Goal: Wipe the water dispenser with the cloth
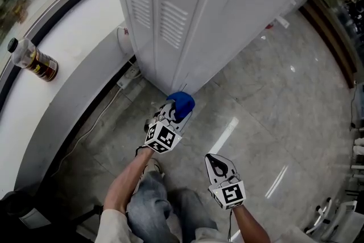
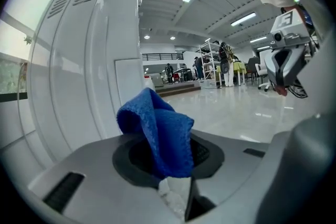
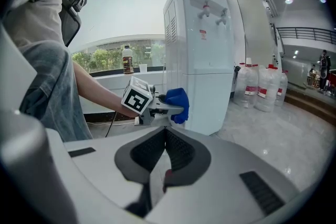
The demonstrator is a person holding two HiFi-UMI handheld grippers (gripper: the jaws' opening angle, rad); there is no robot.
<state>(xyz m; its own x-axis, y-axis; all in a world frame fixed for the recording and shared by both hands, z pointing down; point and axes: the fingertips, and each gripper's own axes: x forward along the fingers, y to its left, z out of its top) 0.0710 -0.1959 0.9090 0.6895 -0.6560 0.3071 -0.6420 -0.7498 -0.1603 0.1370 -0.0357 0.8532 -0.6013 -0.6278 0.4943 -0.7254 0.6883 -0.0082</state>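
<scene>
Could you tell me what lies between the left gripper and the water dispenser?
Only the blue cloth, held by the left gripper, as the right gripper view shows.

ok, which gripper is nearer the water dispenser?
Left. The left gripper, shut on the blue cloth, is at the lower corner of the water dispenser; the right gripper, shut and empty, sits farther back.

Water dispenser [image 1: 227, 14]: one, ahead of left tool [image 1: 179, 111]. Blue cloth [image 1: 183, 102]: one, held in left tool. Tools: two, counting right tool [image 1: 215, 161]. Bottle [image 1: 34, 60]: one, left of left tool. Water jugs [image 3: 270, 86]: at least three, beyond right tool.
</scene>
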